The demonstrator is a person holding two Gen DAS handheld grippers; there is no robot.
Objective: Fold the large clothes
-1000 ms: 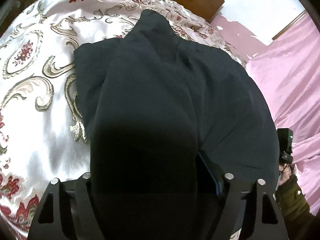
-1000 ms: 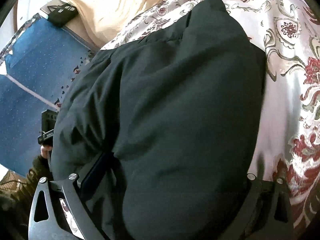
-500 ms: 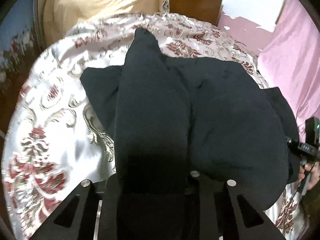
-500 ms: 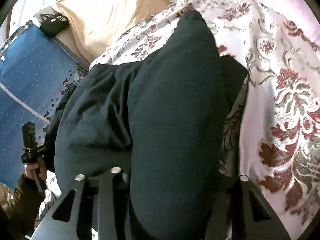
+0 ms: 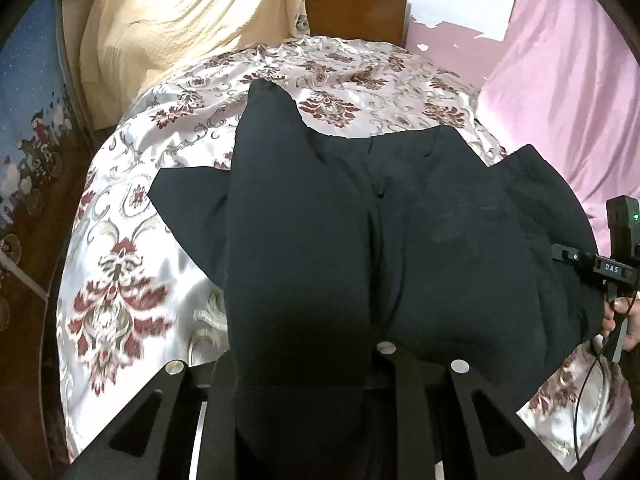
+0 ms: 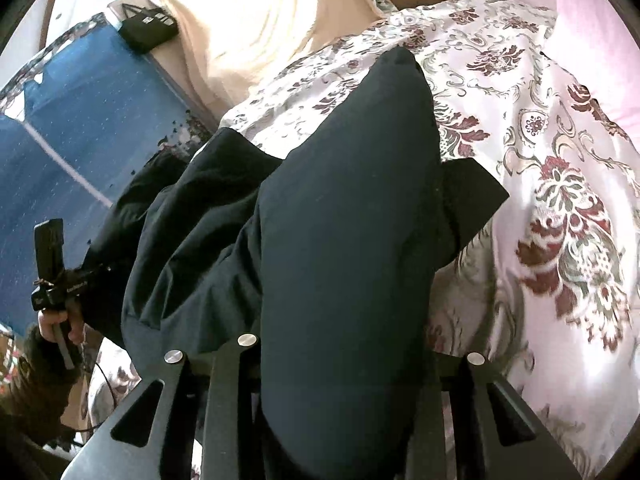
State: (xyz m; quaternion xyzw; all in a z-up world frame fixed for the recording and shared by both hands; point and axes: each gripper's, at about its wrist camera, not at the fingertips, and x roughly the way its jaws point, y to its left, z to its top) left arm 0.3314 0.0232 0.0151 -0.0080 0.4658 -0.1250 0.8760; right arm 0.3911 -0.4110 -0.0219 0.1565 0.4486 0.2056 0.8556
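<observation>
The garment is draped from both grippers down onto the bedspread, its far corner resting mid-bed. A pillow is set behind the bedspread, with the headboard beside it and a curtain hung at right.

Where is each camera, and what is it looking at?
Left wrist: sits on the left gripper, looks down along it at dark trousers on a flowered bedspread; the person's right hand shows at the right edge.
Right wrist: sits on the right gripper, looks down at the same trousers; the left hand shows at the left.
Shared: trousers, bedspread, cream cloth.
</observation>
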